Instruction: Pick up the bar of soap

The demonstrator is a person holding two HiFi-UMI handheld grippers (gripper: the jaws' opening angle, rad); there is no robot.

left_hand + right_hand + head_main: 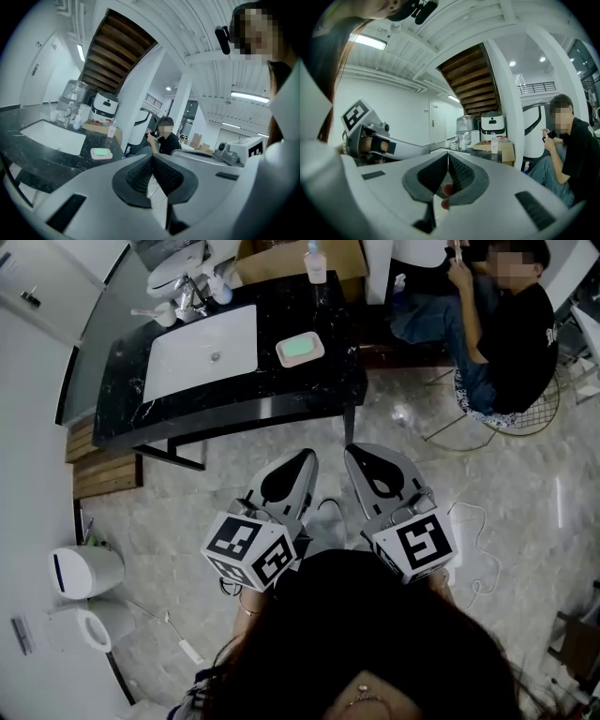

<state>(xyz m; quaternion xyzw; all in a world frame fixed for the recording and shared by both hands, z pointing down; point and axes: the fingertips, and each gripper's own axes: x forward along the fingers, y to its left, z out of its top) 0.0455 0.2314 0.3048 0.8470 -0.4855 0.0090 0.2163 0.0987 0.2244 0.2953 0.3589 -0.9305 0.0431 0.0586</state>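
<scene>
The pale green bar of soap (pixel 300 346) lies in a white dish (pixel 316 354) on the black marble counter (pixel 234 404), to the right of the white sink (pixel 202 352). The left gripper view shows the soap (pixel 100 152) small and far off. My left gripper (pixel 307 457) and right gripper (pixel 353 452) hang side by side over the floor, short of the counter's front edge, pointing toward it. Both are shut with nothing between the jaws, as the left gripper (pixel 152 158) and right gripper (pixel 448 154) show in their own views.
A plastic bottle (pixel 315 263) and a cardboard box (pixel 281 257) stand at the counter's back. A faucet and small containers (pixel 187 292) crowd the sink's far left. A person in black (pixel 511 334) sits to the right. A white bin (pixel 86 570) and a cable (pixel 478 563) are on the floor.
</scene>
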